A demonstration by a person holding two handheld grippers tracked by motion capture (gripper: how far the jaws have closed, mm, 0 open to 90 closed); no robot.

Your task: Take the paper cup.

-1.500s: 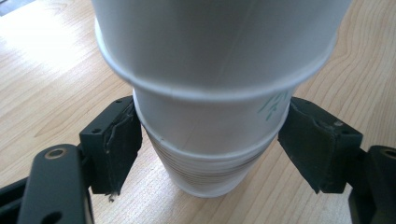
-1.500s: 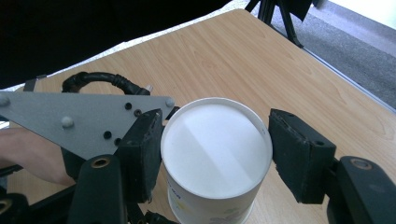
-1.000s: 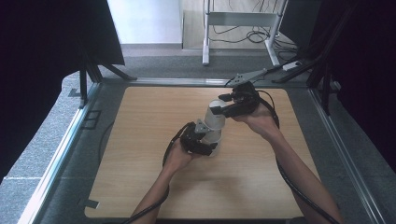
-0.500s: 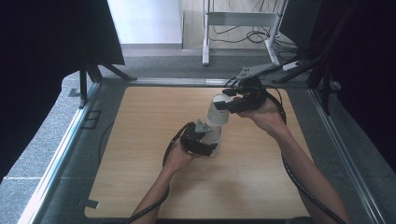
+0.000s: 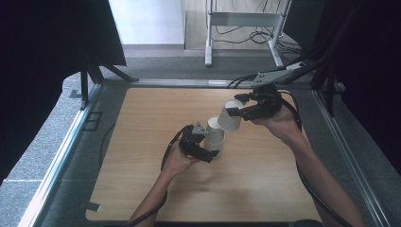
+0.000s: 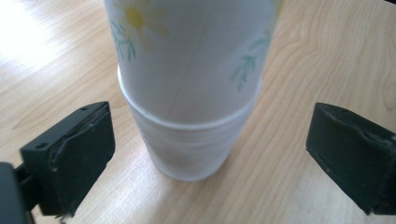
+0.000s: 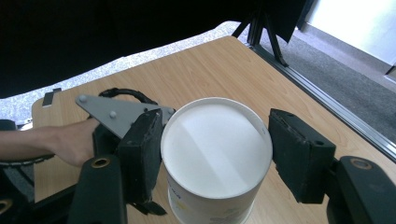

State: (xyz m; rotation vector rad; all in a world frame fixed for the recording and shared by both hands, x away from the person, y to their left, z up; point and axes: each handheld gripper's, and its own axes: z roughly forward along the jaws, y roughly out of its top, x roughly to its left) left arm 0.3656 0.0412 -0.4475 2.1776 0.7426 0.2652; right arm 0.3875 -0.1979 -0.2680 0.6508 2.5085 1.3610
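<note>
A white paper cup (image 5: 214,139) stands on the wooden table (image 5: 142,161). My left gripper (image 5: 208,141) is open around it. Its jaws have just been opening, and both pads (image 6: 70,154) stand clear of the cup's (image 6: 191,149) sides. A second cup (image 5: 230,118), printed with daisies (image 6: 187,51), hangs tilted above it, and its narrow end reaches the standing cup's mouth. My right gripper (image 5: 235,107) is shut on this upper cup near its wide end. In the right gripper view the pads (image 7: 142,154) press both sides of the cup (image 7: 217,149).
A metal frame (image 5: 61,156) edges the table on the left, right and far sides. Dark curtains (image 5: 47,42) hang at both sides. Desk legs and cables (image 5: 246,28) lie on the floor beyond. A cable (image 5: 312,189) trails from the right gripper along the forearm.
The right gripper has lifted the upper cup up and to the right, tilting it out of the lower one. The left jaws have opened off the lower cup.
</note>
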